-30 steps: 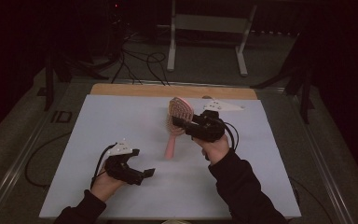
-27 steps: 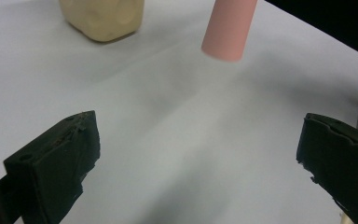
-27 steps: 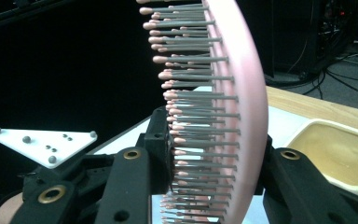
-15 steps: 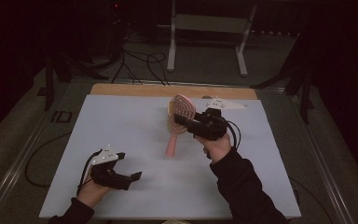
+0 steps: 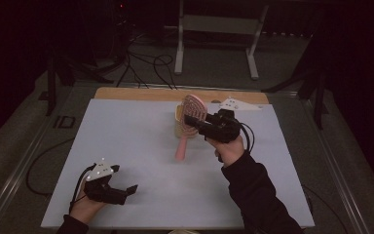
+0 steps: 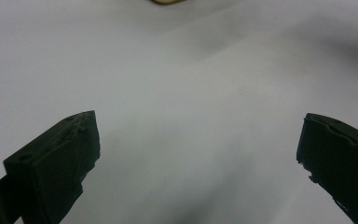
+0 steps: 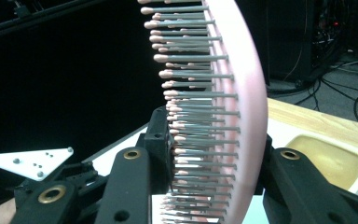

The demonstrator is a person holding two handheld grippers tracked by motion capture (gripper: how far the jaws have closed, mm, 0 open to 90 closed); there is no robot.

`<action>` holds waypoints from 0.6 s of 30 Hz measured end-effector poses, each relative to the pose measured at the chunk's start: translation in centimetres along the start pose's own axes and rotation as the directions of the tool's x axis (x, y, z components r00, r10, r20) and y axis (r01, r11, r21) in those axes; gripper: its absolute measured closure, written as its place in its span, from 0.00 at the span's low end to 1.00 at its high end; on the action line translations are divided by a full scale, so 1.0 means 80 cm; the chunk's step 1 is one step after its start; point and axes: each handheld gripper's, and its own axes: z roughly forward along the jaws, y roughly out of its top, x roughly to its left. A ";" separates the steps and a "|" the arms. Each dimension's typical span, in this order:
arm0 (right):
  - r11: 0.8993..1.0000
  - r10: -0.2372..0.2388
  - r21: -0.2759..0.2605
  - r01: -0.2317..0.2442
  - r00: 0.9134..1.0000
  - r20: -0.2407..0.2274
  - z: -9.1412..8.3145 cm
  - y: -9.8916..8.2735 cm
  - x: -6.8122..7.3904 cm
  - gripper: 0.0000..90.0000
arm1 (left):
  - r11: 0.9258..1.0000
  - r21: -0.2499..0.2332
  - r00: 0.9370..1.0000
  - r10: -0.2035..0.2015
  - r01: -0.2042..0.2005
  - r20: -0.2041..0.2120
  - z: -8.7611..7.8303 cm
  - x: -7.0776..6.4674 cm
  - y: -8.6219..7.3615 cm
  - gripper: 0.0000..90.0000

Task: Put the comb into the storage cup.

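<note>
A white sheet (image 5: 141, 146) covers the desk, whose wooden edge (image 5: 136, 93) shows along the far side. A shallow yellowish tray (image 5: 178, 114) sits on the sheet. Beyond, black cables (image 5: 146, 63) lie on the floor beside a grey metal stand (image 5: 216, 24).

Pink hairbrush (image 5: 189, 119): pale pink head and handle, grey bristles with pink tips set in neat rows; small tray (image 7: 335, 161) behind it is cream-rimmed with a tan-yellow inside. Both grippers, left gripper (image 5: 126, 191) and right gripper (image 5: 191, 120), are matt black, each topped by a light grey three-cornered plate with small dots. Table (image 5: 141, 141) top is plain pale grey-white, with a light wood strip (image 5: 136, 93) along its far edge
</note>
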 end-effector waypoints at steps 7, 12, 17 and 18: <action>1.000 -0.019 -0.022 0.019 1.000 0.015 -0.007 0.019 -0.003 0.71 | 1.000 -0.013 1.000 -0.006 0.006 -0.016 -0.007 0.003 -0.008 0.00; 0.999 -0.023 -0.043 0.024 1.000 0.020 -0.012 0.027 -0.006 0.71 | 1.000 -0.008 1.000 0.003 -0.003 -0.027 -0.006 0.003 -0.007 0.00; 0.998 -0.028 -0.061 0.030 0.999 0.033 -0.016 0.037 -0.010 0.71 | 1.000 -0.028 1.000 -0.008 0.008 -0.009 -0.006 0.003 -0.007 0.00; 0.998 -0.029 -0.062 0.032 0.999 0.037 -0.017 0.039 -0.010 0.71 | 1.000 -0.027 1.000 -0.009 0.009 -0.007 -0.006 0.003 -0.007 0.00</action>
